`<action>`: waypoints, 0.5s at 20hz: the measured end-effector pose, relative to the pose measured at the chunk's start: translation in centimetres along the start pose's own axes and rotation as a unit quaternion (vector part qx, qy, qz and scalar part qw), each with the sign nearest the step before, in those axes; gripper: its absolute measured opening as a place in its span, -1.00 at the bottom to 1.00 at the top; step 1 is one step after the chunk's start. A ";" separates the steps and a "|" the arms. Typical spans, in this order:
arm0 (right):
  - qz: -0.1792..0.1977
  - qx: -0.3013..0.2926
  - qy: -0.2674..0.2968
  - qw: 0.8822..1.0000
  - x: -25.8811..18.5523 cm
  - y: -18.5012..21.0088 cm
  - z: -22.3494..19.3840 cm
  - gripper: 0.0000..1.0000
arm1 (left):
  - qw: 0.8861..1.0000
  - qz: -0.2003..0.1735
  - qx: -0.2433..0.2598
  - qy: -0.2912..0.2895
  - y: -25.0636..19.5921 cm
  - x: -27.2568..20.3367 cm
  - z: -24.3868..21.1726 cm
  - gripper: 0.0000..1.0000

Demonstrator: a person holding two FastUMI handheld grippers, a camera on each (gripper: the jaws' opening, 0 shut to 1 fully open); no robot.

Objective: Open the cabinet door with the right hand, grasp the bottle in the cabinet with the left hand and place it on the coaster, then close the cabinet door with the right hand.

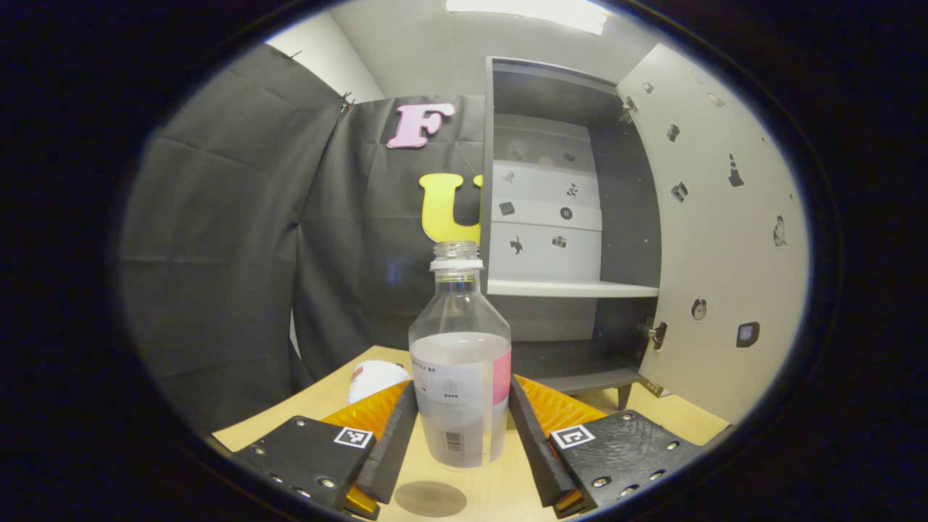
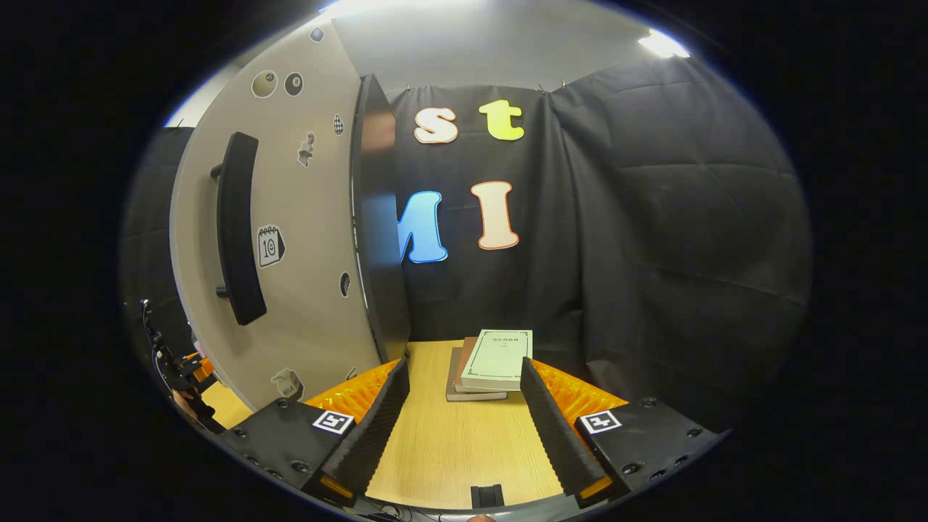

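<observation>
A black-draped booth encloses a pale wooden table, on which the cabinet stands with its door swung wide; all places below are given relative to this cabinet. The left gripper holds its padded fingers on either side of the bottle, the pads lying against or just beside the label; whether both press on it cannot be told. The bottle stands upright in front of the cabinet's left edge, outside the shelves, so it is judged already taken out; its base appears lifted slightly, for a round shadow lies on the table beneath it. A white round object, possibly the coaster, lies on the table left of the cabinet, just behind the left finger. The right gripper is released and holds nothing, its fingers spread over bare table on the outer side of the door, near the black handle, presumably waiting to close it; a stack of books lies beyond. The bottle is clear plastic, uncapped, about half full of cloudy liquid, with a white and pink label.
</observation>
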State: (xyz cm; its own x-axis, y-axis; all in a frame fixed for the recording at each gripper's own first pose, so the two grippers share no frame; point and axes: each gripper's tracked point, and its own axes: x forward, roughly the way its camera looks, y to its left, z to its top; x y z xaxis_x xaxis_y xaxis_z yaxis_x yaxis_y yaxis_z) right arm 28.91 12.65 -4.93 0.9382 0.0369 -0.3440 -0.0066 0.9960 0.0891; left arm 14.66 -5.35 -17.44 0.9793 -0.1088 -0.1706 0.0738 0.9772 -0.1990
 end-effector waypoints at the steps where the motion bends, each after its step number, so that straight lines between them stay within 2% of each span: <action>1: -0.002 -0.002 0.003 1.000 0.0 -0.1 -0.2 0.94 | 1.000 0.006 -0.002 0.003 0.5 -0.1 -1.1 0.48; 4: -0.003 0.001 0.006 1.000 -0.1 -0.2 -0.3 0.89 | 0.999 0.026 -0.002 0.027 1.8 0.0 -4.5 0.45; 10: -0.020 -0.016 0.012 1.000 -1.0 -0.8 -0.7 0.94 | 0.997 0.044 -0.022 0.057 3.9 -0.1 -9.9 0.48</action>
State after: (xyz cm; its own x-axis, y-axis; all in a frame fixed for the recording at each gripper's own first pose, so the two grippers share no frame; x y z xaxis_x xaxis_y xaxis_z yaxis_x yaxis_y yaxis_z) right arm 27.72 11.91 -5.29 0.9291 -0.0011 -0.3699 0.0191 0.9988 0.0448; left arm 13.03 -3.30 -27.77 0.9539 -0.0457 -0.2967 -0.0216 0.9753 -0.2198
